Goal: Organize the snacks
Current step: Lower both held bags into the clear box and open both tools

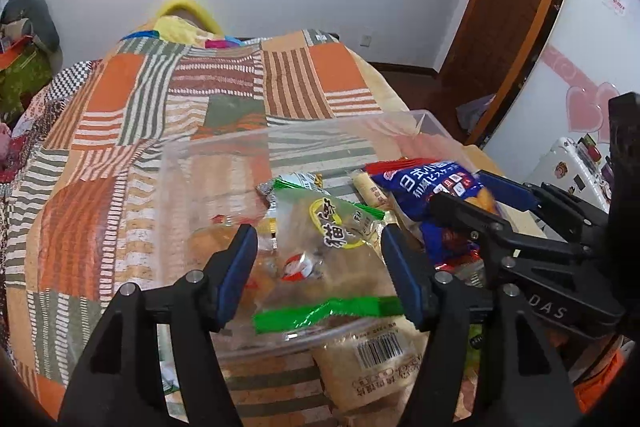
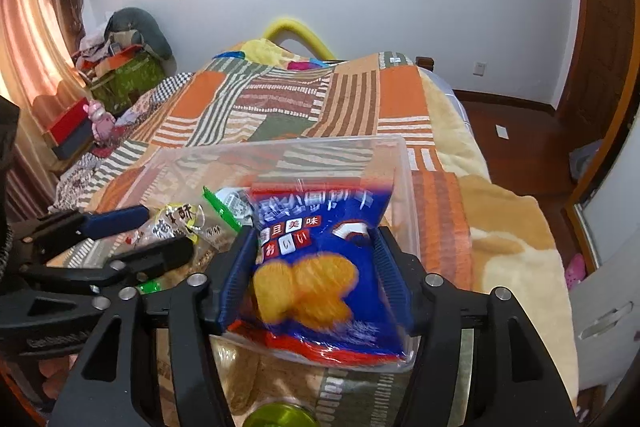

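Observation:
A clear plastic bin (image 1: 176, 163) (image 2: 404, 163) stands on the patchwork bedspread. My left gripper (image 1: 318, 259) hangs over the bin's near side with its jaws wide around a green-edged clear snack bag (image 1: 320, 239), which lies in the bin; the pads do not press it. My right gripper (image 2: 314, 259) holds a blue bag of round crackers (image 2: 320, 267) between its pads over the bin's right part; this also shows in the left wrist view (image 1: 432, 191). Other wrapped snacks (image 1: 372, 191) lie in the bin.
A pale snack pack with a barcode (image 1: 372, 363) lies outside the bin's near wall. A green-lidded jar (image 2: 280, 417) sits below my right gripper. The bedspread (image 1: 120, 147) stretches away behind the bin. A door and floor are at the right.

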The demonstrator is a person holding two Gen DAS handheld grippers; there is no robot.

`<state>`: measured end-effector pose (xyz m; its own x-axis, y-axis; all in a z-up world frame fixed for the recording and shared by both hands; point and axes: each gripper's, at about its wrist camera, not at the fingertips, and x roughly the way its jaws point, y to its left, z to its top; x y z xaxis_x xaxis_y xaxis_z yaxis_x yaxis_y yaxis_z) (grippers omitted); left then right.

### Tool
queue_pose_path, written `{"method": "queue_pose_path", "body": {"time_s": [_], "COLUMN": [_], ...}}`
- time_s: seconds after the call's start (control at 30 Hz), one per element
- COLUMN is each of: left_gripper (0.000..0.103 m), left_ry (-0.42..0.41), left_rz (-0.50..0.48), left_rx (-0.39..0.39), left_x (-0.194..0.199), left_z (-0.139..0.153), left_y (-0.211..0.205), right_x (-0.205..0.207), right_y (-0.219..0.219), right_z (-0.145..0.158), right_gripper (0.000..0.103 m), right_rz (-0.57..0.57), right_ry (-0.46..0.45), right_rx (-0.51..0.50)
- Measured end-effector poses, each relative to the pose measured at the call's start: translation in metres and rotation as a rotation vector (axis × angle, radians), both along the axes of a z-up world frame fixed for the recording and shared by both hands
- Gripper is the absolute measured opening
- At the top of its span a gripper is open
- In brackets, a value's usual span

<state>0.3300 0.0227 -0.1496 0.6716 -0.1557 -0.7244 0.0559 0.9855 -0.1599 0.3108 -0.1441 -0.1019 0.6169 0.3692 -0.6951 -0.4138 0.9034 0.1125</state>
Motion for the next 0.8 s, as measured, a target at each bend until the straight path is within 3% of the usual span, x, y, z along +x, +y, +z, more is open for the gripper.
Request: {"method": "queue_pose_path", "body": {"time_s": [0.43, 0.57, 0.8], "left_gripper": [0.078, 0.08, 0.08], "left_ry": [-0.086, -0.062, 0.042], "left_rz": [0.033, 0.063, 0.143], "left_rx": [0.066, 0.102, 0.091], "left_x": [-0.066, -0.084, -0.099], "left_z": [0.038, 0.029, -0.011], "left_y": [0.032, 0.049, 0.087], "right_x": [-0.031, -0.042, -0.056], "right_y": [-0.017, -0.022, -0.025], "right_z": [0.028, 0.028, 0.008], "right_gripper": [0.062, 0.066, 0.067], "right_rz": [0.014, 0.012, -0.002], "right_ry": [-0.081, -0.09, -0.048], "right_rx": [0.017, 0.019, 0.008]}}
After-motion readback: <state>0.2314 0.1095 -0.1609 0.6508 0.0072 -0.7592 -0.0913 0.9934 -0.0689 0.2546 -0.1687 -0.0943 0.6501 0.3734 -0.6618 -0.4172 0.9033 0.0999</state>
